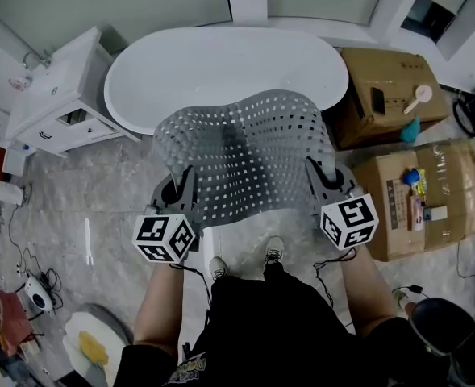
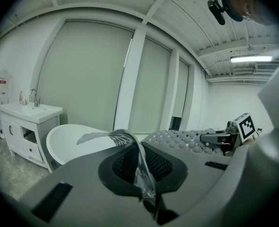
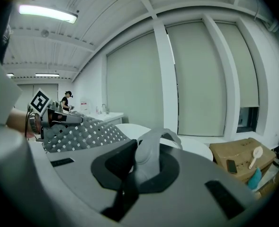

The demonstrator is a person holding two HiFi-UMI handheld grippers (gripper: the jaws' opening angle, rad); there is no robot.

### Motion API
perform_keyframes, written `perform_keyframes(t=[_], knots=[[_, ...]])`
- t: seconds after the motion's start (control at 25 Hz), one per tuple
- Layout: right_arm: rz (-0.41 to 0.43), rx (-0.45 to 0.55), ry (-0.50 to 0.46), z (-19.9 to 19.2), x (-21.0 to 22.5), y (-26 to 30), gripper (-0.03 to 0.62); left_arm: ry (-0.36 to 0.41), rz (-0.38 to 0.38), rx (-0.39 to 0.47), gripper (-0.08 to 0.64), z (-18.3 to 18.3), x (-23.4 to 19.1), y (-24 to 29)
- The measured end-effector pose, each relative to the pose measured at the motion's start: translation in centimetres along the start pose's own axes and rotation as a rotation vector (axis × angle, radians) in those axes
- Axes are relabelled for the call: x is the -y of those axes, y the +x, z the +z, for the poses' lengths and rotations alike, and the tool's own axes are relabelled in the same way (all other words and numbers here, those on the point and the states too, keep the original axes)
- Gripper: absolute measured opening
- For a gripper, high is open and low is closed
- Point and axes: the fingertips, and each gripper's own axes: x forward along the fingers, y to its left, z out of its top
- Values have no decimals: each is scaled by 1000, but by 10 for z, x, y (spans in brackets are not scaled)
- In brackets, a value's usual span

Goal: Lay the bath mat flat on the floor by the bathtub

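Two claws share one load. The left claw [image 1: 181, 188] is pinched shut on the near left corner of the bath mat [image 1: 245, 151], and the right claw [image 1: 318, 176] is pinched shut on its near right corner. Each gripper view shows a fold of the grey, perforated sheet squeezed between jaws that stand almost together. In my judgement, holding one corner per claw keeps the sheet spread to its full width, so I can set it down without creases. The mat hangs in the air above the floor [image 1: 108, 184] and touches it nowhere that I can see. It arches up between the claws and runs away from them toward the bathtub [image 1: 221, 63]; in the head view its far edge overlaps the tub's near rim. From each claw the mat reaches forward and inward, toward the other claw. The floor before the tub lies beneath it, so laying flat is not yet done.
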Motion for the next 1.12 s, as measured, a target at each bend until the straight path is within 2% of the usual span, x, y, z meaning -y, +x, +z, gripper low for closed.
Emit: perform_keyframes(t=[0.4,0.76,1.12], knots=[[24,-13,28,-35,26,17,26,-1,44,-37,29,-34,3,27],[-4,-18,22,-74,15,47,26,61,24,-40,29,-68,-29,47],[-58,-58,5,-125,-4,75,28,71,-10,-85,31,-115,-77,61]])
